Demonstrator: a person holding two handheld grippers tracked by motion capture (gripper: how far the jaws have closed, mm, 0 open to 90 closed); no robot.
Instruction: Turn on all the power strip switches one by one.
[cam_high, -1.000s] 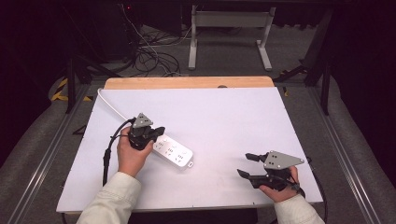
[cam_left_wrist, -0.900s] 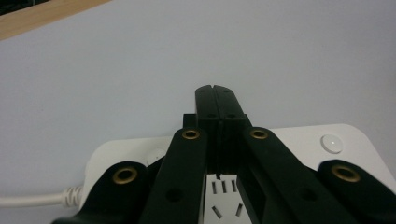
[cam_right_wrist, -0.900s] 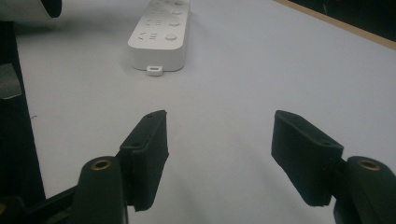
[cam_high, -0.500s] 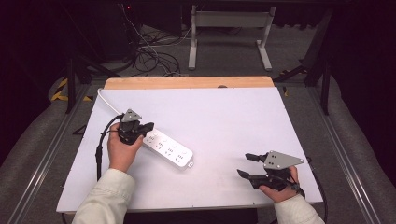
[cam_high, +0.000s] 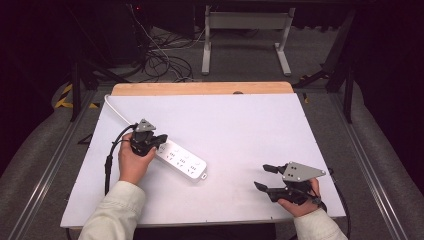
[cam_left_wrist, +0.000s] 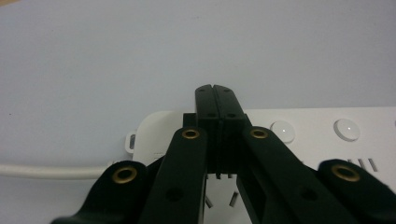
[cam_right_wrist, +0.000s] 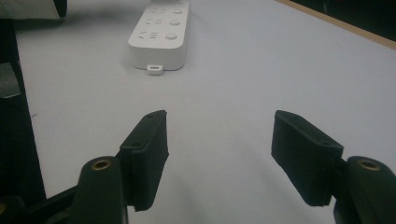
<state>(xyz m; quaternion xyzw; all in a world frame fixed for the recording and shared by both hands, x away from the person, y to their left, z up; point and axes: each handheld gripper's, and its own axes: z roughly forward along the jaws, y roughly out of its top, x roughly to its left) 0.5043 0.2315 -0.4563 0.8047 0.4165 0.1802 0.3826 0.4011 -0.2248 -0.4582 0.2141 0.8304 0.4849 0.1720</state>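
My left gripper (cam_high: 159, 139) sits fingers pressed together over the power strip's (cam_high: 186, 162) cord end — strip runs toward my right gripper (cam_high: 265, 178), fingers spread, well apart.

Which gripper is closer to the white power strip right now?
Left. The left gripper, jaws shut, sits over the cord end of the power strip; the right gripper, jaws open, hovers apart from its far end.
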